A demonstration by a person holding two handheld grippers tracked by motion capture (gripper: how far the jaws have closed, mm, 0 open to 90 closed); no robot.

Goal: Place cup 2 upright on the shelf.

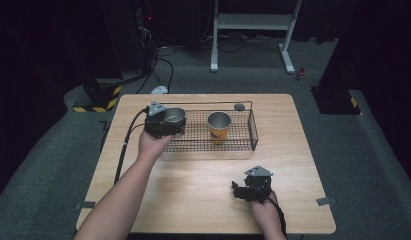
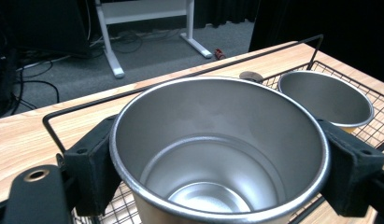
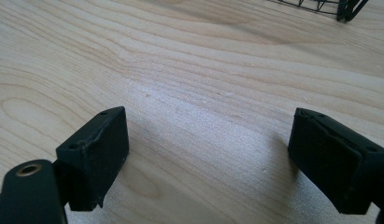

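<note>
Looking down from the high view, a rectangular table [image 1: 203, 200] of pale wood-grain laminate with rounded corners bears a shallow black wire basket [image 1: 243, 145] of fine square mesh. The left gripper [image 1: 165, 122], matte black with a grey three-cornered plate on top, is clamped across a cylindrical steel cup [image 1: 176, 116] at the basket's left end; a second steel cup with a yellow lower band [image 1: 219, 127] stands upright near the basket's middle, and a small dark round disc [image 1: 239, 106] lies on the wood just behind the back rail. The right gripper [image 1: 241, 191] rests low over bare table, well apart from the basket. In the left gripper view, the two blocky, rubber-like pads [image 2: 94, 158] press on opposite sides of the steel cup [image 2: 217, 154], whose brushed inner wall, stepped base and rolled polished rim face the camera; the cup sits over the basket mesh [image 2: 367, 135], with the second cup [image 2: 325, 98] beside it, not touching. In the right gripper view, the right gripper [image 3: 208, 154] has its jaws spread wide with nothing between them, above smooth wood with flowing grain [image 3: 189, 70]; a corner of the wire basket [image 3: 341, 9] appears at the top edge.
</note>
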